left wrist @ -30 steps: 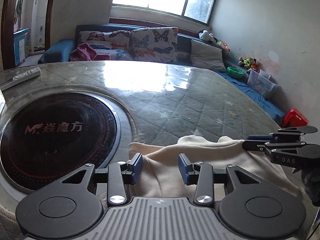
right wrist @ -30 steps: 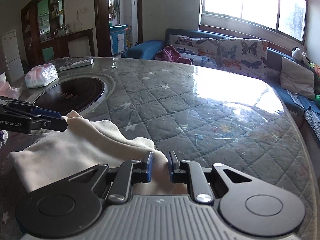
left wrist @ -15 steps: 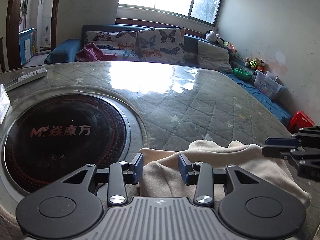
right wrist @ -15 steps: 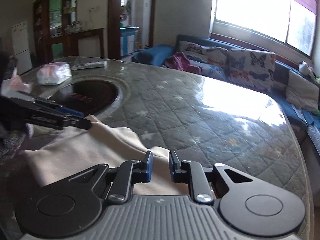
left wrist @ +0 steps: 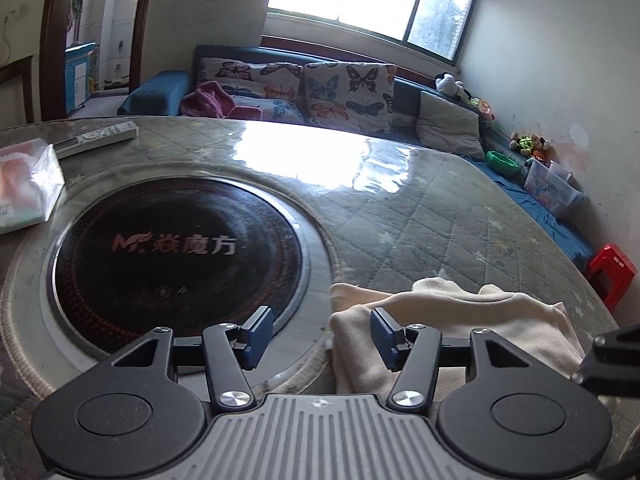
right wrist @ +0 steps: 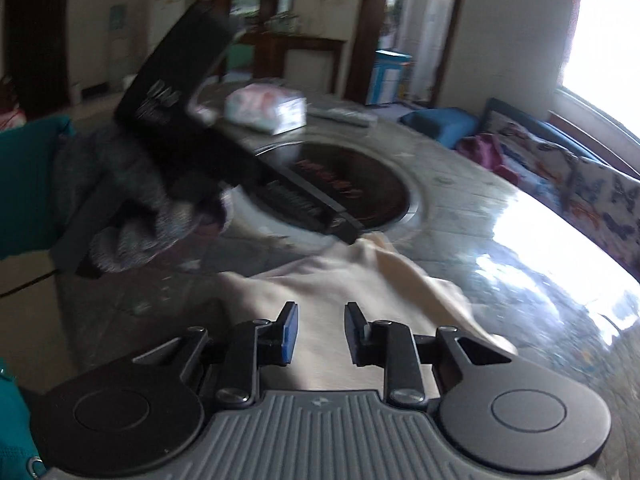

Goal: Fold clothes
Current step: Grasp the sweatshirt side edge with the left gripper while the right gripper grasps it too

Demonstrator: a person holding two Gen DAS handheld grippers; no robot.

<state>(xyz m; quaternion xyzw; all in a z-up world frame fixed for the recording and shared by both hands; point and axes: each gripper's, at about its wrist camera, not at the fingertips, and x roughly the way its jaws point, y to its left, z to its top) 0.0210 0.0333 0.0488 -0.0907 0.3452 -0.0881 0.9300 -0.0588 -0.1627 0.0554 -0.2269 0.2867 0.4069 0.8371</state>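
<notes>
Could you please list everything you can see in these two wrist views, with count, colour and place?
garment: one, cream, crumpled on the table's near edge
table: one, grey quilted cover under glass
induction hob: one, black, round, set into the table
tissue pack: one, white and pink, left of the hob
remote control: one, pale grey, far left of the table
sofa: one, blue, under the window
butterfly cushions: several, white with coloured print, on the sofa
stool: one, red, by the right wall
left gripper: black, blue pads, jaws opening, garment's edge between them
right gripper: black, blue pads, jaws opening over the garment
gloved hand: one, grey, holding the left gripper
</notes>
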